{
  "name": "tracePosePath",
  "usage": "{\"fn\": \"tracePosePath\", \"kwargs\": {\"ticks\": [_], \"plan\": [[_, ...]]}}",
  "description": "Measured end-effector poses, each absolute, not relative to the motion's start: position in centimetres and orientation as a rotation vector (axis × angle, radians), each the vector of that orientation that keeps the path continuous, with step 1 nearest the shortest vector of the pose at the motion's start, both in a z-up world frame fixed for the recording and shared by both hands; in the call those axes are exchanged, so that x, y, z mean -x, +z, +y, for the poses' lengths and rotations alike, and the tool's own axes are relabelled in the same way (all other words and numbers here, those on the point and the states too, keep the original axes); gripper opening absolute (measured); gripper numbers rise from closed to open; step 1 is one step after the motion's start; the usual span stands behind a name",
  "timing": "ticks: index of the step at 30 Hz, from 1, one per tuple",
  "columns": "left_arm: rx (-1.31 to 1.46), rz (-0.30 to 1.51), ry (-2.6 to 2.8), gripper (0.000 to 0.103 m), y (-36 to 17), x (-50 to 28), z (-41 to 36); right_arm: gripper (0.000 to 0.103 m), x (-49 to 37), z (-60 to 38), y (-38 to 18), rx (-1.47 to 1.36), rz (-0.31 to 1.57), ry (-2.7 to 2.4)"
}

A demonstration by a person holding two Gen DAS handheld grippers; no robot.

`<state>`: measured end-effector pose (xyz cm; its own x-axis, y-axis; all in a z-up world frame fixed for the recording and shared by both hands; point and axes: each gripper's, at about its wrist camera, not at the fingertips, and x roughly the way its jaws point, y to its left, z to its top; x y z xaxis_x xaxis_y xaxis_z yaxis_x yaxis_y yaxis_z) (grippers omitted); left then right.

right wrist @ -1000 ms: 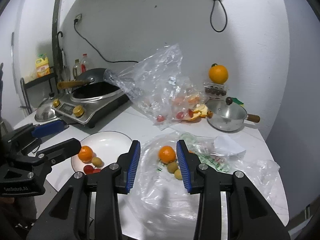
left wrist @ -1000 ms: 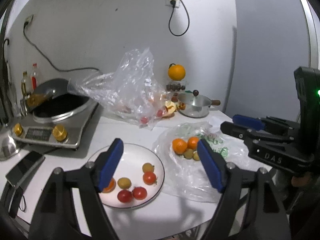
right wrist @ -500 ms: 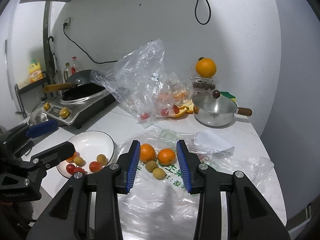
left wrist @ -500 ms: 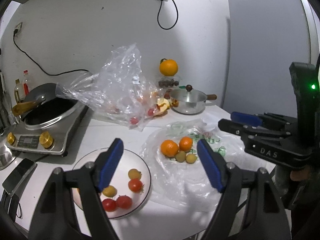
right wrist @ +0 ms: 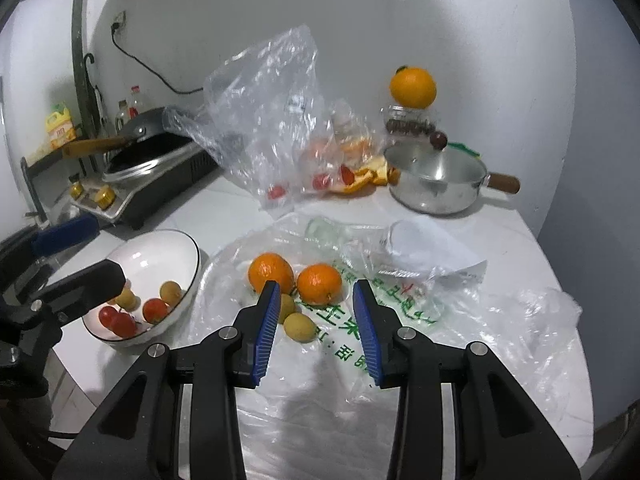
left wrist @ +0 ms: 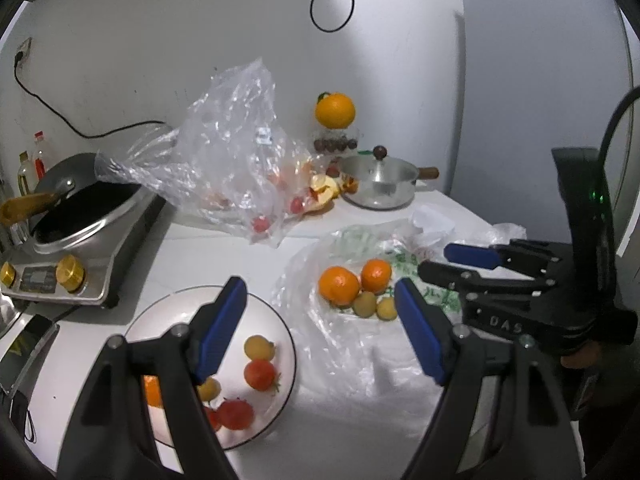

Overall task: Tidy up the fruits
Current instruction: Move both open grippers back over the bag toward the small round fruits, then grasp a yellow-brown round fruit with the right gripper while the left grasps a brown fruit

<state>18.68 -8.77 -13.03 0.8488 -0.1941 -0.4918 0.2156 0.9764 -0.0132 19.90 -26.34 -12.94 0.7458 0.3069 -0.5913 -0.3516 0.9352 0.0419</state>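
Observation:
Two oranges (right wrist: 271, 272) (right wrist: 320, 283) and two small yellow-green fruits (right wrist: 300, 326) lie on a flattened clear plastic bag (right wrist: 400, 360). My right gripper (right wrist: 316, 286) hovers just in front of them, open by a narrow gap with nothing between its blue pads. Left of the bag stands a white plate (left wrist: 172, 320) holding cherry tomatoes (left wrist: 260, 374), small yellow fruits and an orange piece. My left gripper (left wrist: 318, 286) hangs open and wide between the plate and the oranges (left wrist: 338, 284), empty. Each gripper also shows in the other view: right gripper (left wrist: 444, 262), left gripper (right wrist: 108, 250).
An induction cooker with a wok (left wrist: 80, 240) stands at the left. A crumpled clear bag (left wrist: 232, 160) with tomatoes and peel lies at the back, beside a lidded steel pot (left wrist: 378, 184). A big orange (left wrist: 335, 110) sits on a clear box. A phone (left wrist: 24, 344) lies near the left edge.
Both grippers have come forward and lower toward the fruit on the bag, which now looks bigger and nearer. The plate has slid left in the left wrist view. Jaw gaps are unchanged.

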Motion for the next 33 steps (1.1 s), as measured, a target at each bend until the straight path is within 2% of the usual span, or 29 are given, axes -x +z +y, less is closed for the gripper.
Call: {"fn": "tracePosePath", "kwargs": {"ticks": [18, 25, 33], "plan": [[-0.033, 0.575, -0.230, 0.077, -15.0, -21.4, -8.9, 0.040, -23.5, -24.2, -17.6, 0.120, 0.804, 0.422], [-0.044, 0.592, -0.237, 0.077, -15.4, -21.5, -9.3, 0.031, -23.7, -23.5, -18.4, 0.143, 0.830, 0.449], [-0.063, 0.600, -0.244, 0.076, -15.6, -21.6, -10.3, 0.028, -24.3, -23.3, -19.1, 0.153, 0.847, 0.461]]}}
